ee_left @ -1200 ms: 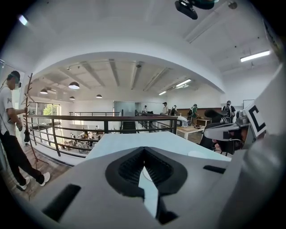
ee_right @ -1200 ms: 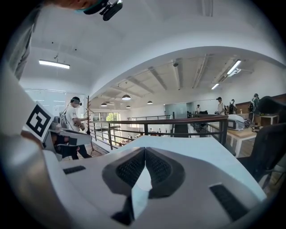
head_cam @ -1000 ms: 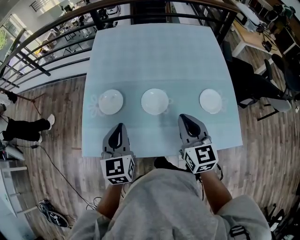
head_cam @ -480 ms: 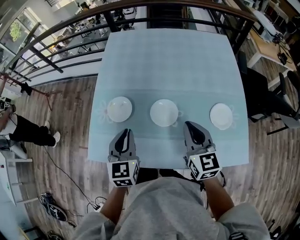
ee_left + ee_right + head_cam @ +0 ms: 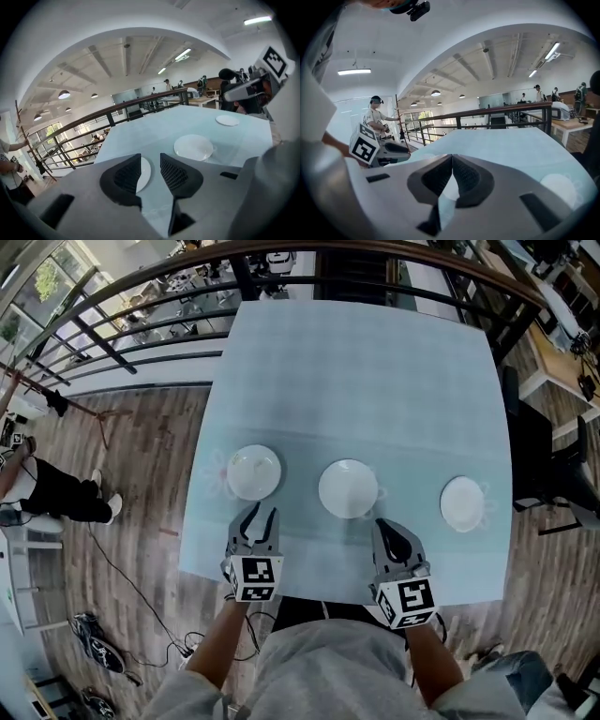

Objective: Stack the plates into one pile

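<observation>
Table [image 5: 366, 381], near edge: left plate [image 5: 253, 472], middle plate [image 5: 348, 488], right plate [image 5: 463, 503] lying apart. My left gripper [image 5: 255, 514] is opening, empty, likely to take the left plate; my right gripper [image 5: 382, 524] is hovering clenched, empty.

Table [image 5: 366, 381]: covered with a pale blue cloth.
Railing [image 5: 122, 329]: dark metal, beyond the table's far edge.
Floor [image 5: 141, 456]: wood planks.
Cable [image 5: 122, 559]: black, trailing left of the table.
Bystander [image 5: 47, 493]: at the left edge, dark trousers.

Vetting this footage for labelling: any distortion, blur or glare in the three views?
Head view: fisheye bows the table edges, middle plate sharp. Left gripper view: black corner vignette, railing curved. Right gripper view: same vignette, ceiling light blown out.
</observation>
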Motion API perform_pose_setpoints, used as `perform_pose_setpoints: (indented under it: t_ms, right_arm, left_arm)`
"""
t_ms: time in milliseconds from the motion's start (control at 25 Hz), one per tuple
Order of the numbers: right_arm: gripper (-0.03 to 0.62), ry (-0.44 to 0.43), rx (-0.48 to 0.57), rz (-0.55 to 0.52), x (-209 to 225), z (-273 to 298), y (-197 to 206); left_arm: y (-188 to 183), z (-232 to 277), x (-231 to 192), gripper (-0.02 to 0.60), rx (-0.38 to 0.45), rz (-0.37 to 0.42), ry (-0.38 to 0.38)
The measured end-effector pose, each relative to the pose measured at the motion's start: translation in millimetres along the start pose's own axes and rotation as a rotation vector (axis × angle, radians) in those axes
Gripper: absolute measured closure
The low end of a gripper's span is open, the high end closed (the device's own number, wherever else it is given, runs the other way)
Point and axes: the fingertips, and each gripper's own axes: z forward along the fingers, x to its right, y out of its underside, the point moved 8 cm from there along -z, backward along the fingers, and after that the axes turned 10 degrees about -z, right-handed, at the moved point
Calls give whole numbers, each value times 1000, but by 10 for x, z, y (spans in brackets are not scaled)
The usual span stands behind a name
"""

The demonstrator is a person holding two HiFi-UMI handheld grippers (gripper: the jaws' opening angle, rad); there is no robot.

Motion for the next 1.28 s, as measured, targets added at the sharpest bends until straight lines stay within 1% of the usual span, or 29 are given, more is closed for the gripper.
perform_pose_setpoints:
  t_ms: [120,280,360,480,640,800,920,960,1040,1120,1160,1280]
  right_arm:
    - [566,-13,-33,-3,-71,144,37]
    - [566,-20,-67,-7,-128,274,95]
    - [566,-25,-73,-6,-162,324,108]
    - [566,-36,-85,-11,-205,381,130]
    - [566,-43,-97,-11,-238,437,163]
    - [566,-40,-98,-11,-243,443,161]
    - [566,-31,-105,-3,-231,438,187]
    - [566,-29,-107,-2,-236,433,192]
    - [566,-28,-107,-7,-245,421,192]
    - [566,-23,-107,-4,-250,406,193]
    - [566,-20,-106,-1,-252,398,192]
    - [566,-16,-105,2,-257,364,197]
  left_arm:
    - [180,259,-195,449,-64,45,14]
    - [400,552,-348,433,-161,147,48]
    - [484,675,-384,420,-214,204,72]
    - [589,812,-398,420,-291,291,97]
    - [668,948,-389,420,-369,379,116]
    - [673,1000,-382,420,-403,428,142]
    - [648,1037,-370,421,-431,486,181]
    - [638,1052,-369,422,-447,497,197]
    - [621,1079,-373,423,-479,491,221]
    - [608,1087,-392,423,-492,488,218]
    - [606,1086,-412,462,-493,498,205]
    - [642,1088,-453,480,-496,525,181]
